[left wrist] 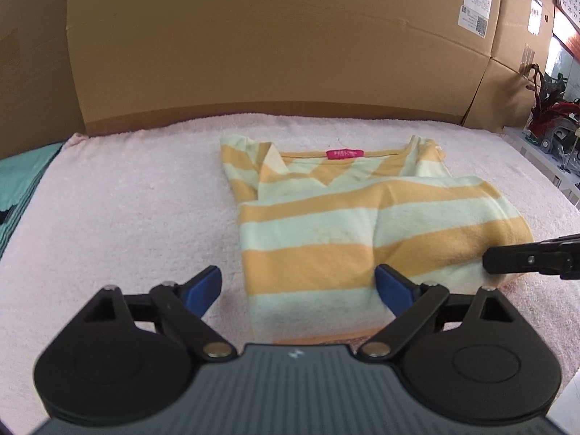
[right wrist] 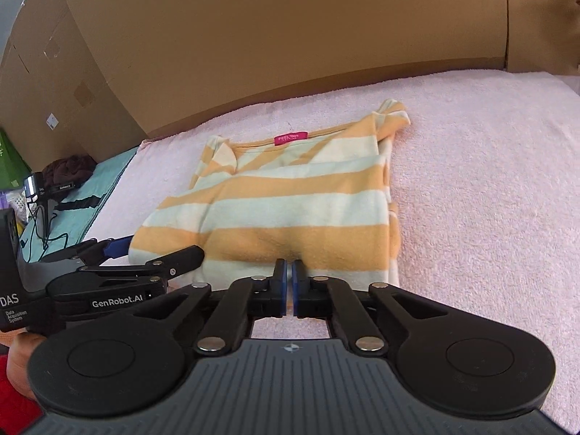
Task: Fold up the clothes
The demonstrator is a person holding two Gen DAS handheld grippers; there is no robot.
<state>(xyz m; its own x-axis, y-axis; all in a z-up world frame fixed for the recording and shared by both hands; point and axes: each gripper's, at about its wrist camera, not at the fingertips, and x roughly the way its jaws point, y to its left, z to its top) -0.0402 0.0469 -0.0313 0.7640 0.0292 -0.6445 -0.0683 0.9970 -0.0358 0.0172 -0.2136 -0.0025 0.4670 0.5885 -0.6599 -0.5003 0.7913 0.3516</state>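
Observation:
An orange and pale mint striped shirt (left wrist: pixel 308 224) lies on the pink towel (left wrist: pixel 127 199), sleeves folded in and the pink neck label (left wrist: pixel 339 154) at the far end. My left gripper (left wrist: pixel 299 288) is open over the shirt's near left part; its left pad is above the towel and its right pad (left wrist: pixel 393 290) above the fabric. My right gripper (right wrist: pixel 289 275) is shut on the shirt (right wrist: pixel 290 203) at its near edge, where the cloth puckers. From the left wrist view the right gripper (left wrist: pixel 487 264) lifts the shirt's right side into a raised bulge. The left gripper (right wrist: pixel 159 250) shows at the shirt's left edge.
Large cardboard boxes (left wrist: pixel 272 36) wall off the far side of the towel. A teal cloth (right wrist: pixel 87 214) with cables and a small device lies off the left edge. Red plants and clutter (left wrist: pixel 547 108) stand on a shelf at the right. A hand (right wrist: pixel 21 359) holds the left gripper.

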